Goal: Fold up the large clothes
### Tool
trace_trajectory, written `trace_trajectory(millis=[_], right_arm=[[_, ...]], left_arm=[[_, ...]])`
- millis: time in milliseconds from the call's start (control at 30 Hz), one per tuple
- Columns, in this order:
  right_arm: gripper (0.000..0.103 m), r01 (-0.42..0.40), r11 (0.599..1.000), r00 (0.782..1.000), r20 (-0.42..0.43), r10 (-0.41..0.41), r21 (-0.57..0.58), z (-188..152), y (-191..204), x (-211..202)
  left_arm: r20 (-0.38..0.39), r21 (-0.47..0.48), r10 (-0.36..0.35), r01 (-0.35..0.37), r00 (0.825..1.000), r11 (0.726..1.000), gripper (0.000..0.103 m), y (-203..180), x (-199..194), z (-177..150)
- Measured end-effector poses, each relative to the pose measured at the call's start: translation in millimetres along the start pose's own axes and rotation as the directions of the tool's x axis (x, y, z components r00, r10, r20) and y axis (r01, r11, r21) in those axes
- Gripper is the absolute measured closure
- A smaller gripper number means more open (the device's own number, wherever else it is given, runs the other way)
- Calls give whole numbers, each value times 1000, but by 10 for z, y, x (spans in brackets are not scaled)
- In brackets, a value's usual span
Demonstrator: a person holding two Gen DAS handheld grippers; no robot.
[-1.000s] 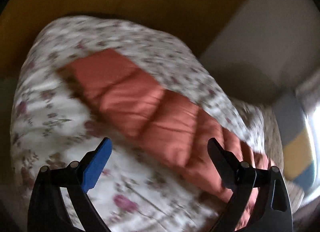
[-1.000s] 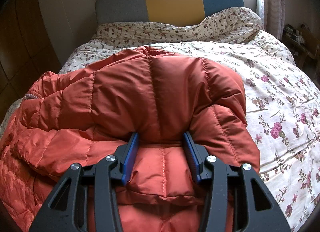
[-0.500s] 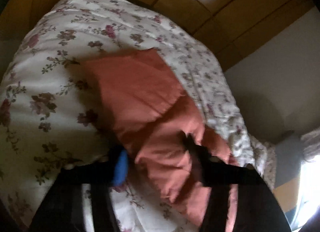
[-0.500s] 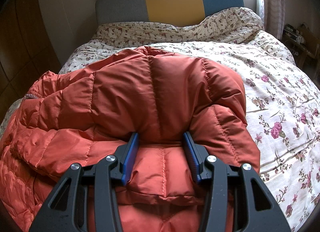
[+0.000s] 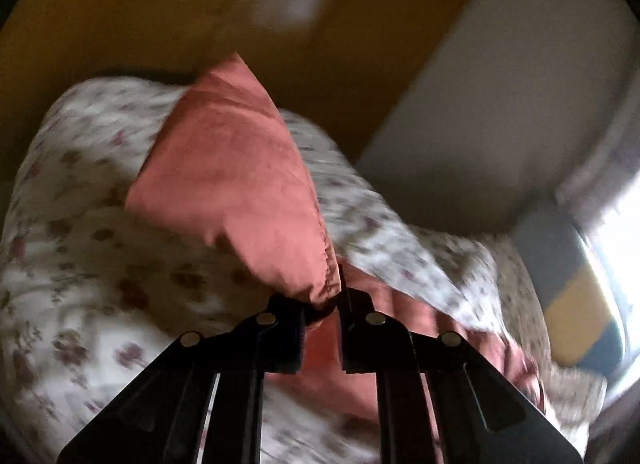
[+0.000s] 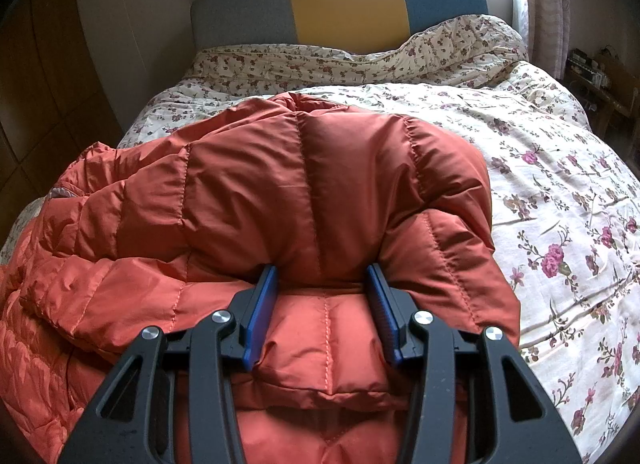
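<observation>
- Orange-red and quilted, the down jacket (image 6: 304, 192) lies heaped on the near left part of the bed, on top of a floral duvet (image 6: 560, 192).
- Its puffy top fold bulges over the lower layers; stitched seams run across the panels.
- The right gripper (image 6: 322, 284) is clamped on a thick padded fold at the jacket's near edge, blue pads pressing in on both sides of the bulge.
- In the left wrist view, which is blurred, the left gripper (image 5: 340, 296) has its jaws drawn almost together, pinching a thin edge of the jacket's sleeve (image 5: 236, 184).
- That sleeve stands up from the pinch as a long flap, raised off the duvet (image 5: 80, 264), with more orange fabric trailing off to the right.
- Behind the bed stands a headboard (image 6: 344, 0) in grey, yellow and teal, under a window with curtains (image 6: 540, 4).
</observation>
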State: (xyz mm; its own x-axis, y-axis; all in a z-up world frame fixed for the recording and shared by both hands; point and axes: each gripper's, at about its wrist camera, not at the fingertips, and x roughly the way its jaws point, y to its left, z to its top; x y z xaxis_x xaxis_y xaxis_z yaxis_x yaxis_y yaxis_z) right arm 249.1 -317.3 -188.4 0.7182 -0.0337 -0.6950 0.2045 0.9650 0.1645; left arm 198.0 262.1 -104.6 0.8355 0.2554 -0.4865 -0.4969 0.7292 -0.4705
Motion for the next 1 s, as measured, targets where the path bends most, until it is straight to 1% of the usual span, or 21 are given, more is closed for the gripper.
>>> trace_trajectory(millis=[33,67,100,167,267,333,367,400,467,533,567,633,733,800,933,1000], right_arm=[[57,0,1000,1000,0,0,0,0,3,1],[57,2,1000,1000,0,-2,-1,3,11,7],[57,1,1000,1000,0,-1,0,-1,5,2],[57,1,1000,1000,0,-1,0,2,11,7],[57,1,1000,1000,1,-1,1,2,11,7],[57,2,1000,1000,1,-2,0,1,9,5],[57,1,1000,1000,1,-1,1,0,5,3],[57,1,1000,1000,1,-1,1,-1,4,1],[57,1,1000,1000,2,-1,1,1,7,5],[57,1,1000,1000,2,-1,1,1,7,2],[57,1,1000,1000,2,-1,1,1,8,0],[57,1,1000,1000,2,-1,1,2,8,2],[57,1,1000,1000,2,-1,1,2,5,0],[57,1,1000,1000,3,-1,1,1,0,-4],[57,1,1000,1000,3,-1,1,0,2,-2],[57,0,1000,1000,3,0,2,-2,-2,-6]], left_arm=[[14,61,-24,23,1000,998,91,-159,-63,-52],[20,101,-41,39,999,994,91,-271,-96,-88],[13,163,-74,71,997,984,91,-457,-159,-157],[1,210,-113,110,994,971,91,-652,-240,-235],[-23,301,-181,180,983,937,91,-1034,-391,-363],[-31,381,-228,222,973,897,91,-1299,-515,-488],[-37,403,-240,235,970,885,91,-1373,-552,-539],[-53,430,-259,256,964,865,91,-1490,-601,-617],[-79,459,-288,292,954,839,91,-1695,-656,-746],[-105,485,-327,335,939,808,91,-1902,-765,-902],[-114,496,-337,347,935,796,91,-2004,-778,-962],[-155,524,-355,381,922,762,91,-2203,-830,-1164],[-215,557,-365,421,906,716,91,-2436,-853,-1455],[-255,569,-367,446,895,691,91,-2548,-857,-1633],[-317,586,-366,484,875,649,91,-2779,-876,-1946],[-341,591,-379,510,860,625,91,-2904,-919,-2065]])
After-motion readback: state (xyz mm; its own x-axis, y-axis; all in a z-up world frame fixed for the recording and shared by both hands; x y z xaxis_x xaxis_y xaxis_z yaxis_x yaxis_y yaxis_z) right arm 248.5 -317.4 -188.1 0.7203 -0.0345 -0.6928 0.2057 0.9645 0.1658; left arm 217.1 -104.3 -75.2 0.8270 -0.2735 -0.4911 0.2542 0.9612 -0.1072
